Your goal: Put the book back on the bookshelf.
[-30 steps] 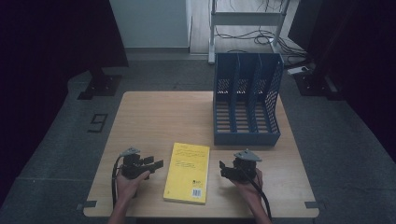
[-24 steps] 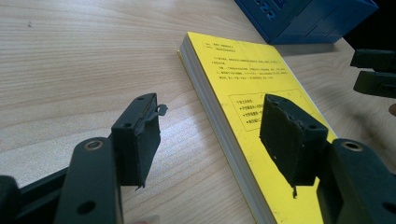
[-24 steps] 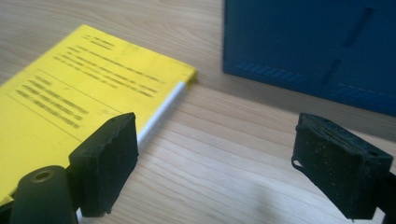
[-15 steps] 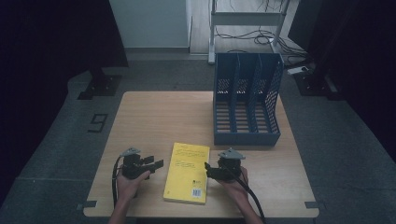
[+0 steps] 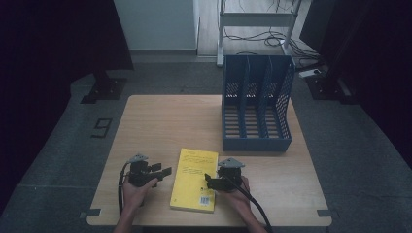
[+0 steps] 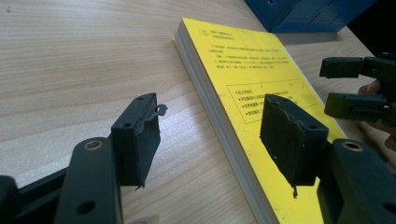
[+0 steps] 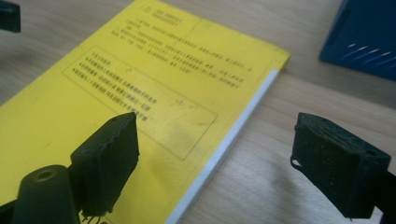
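Note:
A yellow paperback book lies flat near the table's front edge, between the two hand-held grippers. My left gripper hovers just left of the book, open. In the left gripper view its jaws frame the book's page edge without touching it. My right gripper sits at the book's right edge, open. In the right gripper view its jaws straddle that edge, one pad above the yellow cover and the other over bare wood. Neither gripper holds anything.
A blue three-slot file rack stands upright at the back right of the wooden table, its open side towards me. Its corner is visible beyond the book. The other gripper appears across the book.
My right gripper has moved left from the bare wood to the book's right edge. The left gripper and the book have stayed put.

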### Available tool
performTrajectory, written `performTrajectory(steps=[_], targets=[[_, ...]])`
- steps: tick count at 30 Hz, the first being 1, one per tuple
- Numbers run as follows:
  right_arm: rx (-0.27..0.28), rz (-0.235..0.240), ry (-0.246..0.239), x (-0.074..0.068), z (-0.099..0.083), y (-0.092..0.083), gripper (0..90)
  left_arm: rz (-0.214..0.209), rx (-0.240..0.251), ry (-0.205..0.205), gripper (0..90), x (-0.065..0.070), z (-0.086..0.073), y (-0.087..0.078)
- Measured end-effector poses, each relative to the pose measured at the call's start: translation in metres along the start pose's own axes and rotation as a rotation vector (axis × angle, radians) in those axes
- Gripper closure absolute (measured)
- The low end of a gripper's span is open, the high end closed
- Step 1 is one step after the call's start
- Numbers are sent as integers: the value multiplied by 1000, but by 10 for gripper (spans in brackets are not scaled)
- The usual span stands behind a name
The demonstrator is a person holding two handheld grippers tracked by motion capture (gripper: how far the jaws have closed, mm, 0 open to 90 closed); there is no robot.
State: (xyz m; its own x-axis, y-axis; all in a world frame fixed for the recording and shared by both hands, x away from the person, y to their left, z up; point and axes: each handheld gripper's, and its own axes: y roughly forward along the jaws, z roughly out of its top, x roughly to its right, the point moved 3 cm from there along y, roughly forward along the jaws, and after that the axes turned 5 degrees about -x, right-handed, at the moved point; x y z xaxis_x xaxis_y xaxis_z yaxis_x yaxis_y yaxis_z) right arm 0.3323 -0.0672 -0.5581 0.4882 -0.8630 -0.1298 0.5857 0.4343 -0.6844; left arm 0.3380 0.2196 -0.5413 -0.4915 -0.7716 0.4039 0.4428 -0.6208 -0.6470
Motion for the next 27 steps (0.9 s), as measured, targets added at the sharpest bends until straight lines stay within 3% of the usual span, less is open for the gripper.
performTrajectory(steps=[7, 17, 27], targets=[[-25, 10, -17, -8, -5, 8, 148, -1, 0, 5, 374, 1, 0, 0], [-35, 45, 21, -6, -6, 9, 176, -4, -14, 21, 374, 6, -1, 4], [-22, 66, 21, -6, -7, 8, 225, -18, -32, 37, 373, 15, -2, 12]])
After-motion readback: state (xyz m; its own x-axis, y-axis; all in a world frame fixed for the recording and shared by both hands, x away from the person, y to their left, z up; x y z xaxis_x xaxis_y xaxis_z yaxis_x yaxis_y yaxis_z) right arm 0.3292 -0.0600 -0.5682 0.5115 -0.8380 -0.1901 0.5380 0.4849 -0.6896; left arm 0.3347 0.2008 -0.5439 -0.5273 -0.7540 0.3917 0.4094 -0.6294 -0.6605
